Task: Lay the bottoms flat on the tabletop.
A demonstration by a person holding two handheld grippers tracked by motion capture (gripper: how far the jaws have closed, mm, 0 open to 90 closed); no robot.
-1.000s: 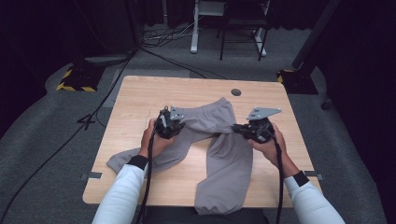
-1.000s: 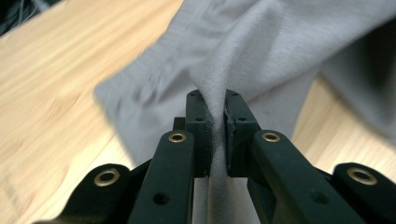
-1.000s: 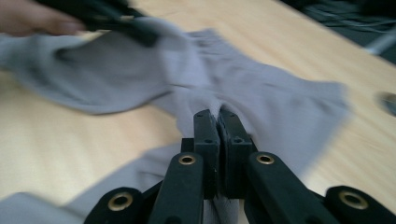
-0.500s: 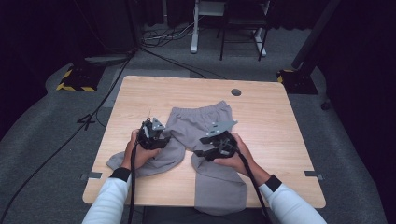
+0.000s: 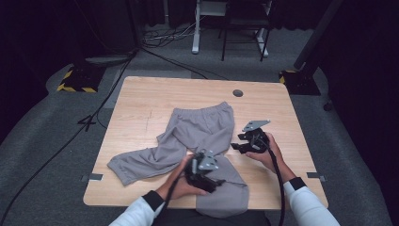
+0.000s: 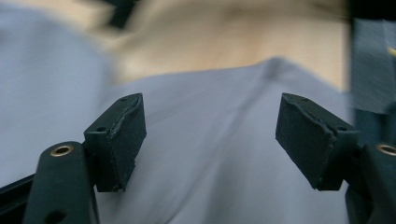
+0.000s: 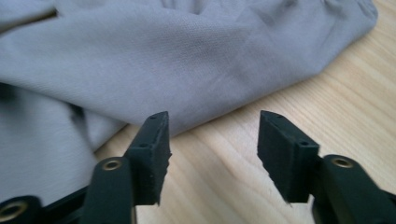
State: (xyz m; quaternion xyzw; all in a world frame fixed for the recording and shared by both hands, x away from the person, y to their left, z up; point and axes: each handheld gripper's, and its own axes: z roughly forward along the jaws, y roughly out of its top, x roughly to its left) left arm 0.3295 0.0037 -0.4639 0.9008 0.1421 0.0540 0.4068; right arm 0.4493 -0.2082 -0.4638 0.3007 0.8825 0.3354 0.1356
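One pair of trousers (image 5: 200,134), two grippers

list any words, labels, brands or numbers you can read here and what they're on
None can be read in these pictures.
Grey trousers: plain fabric, with no tag or print in sight.
Wooden table: bare, no marking.
Left gripper and right gripper: plain black pads, no lettering.
Yellow-and-black striped base on the floor: hazard stripes only, no text.

Spread across the table (image 5: 141,101) centre: trousers (image 5: 200,129), waistband toward 12 o'clock, one leg out to 8 o'clock, the other over the 6 o'clock edge. Cable hole (image 5: 237,92) beyond at 1 o'clock.
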